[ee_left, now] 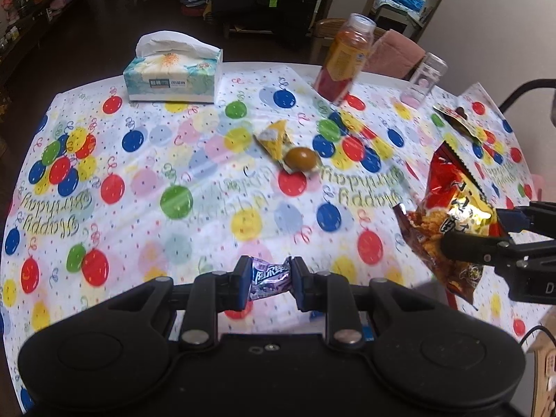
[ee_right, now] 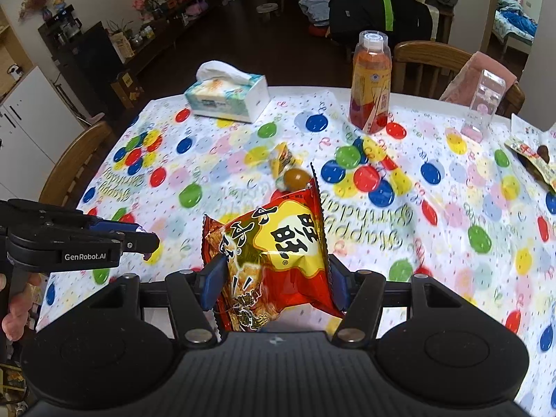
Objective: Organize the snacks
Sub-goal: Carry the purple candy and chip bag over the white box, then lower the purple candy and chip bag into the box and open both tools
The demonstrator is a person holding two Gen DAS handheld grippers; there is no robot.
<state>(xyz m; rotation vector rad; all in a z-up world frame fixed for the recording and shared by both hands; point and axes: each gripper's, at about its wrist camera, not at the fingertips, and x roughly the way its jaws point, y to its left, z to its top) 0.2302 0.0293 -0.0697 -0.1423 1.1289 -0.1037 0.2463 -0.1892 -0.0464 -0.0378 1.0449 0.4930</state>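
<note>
Two claws up over the near edge of the tabletop (ee_left: 139,187), both loaded. Left claw (ee_left: 269,279) is clamped on a small purple candy (ee_left: 270,278), held level just above the cloth; its wrapper has white characters I can't read. Right claw (ee_right: 274,278) is squeezing a red-and-yellow snack bag (ee_right: 274,250) with bold black Chinese characters, tilted upright. The side of the left claw reads "GenRobot.AI", fingers (ee_right: 14,316) wrapped on its handle. Cloth says "Happy Birthday". A yellow wrapper (ee_left: 274,139) and a brown egg (ee_left: 301,157) sit mid-tabletop.
</note>
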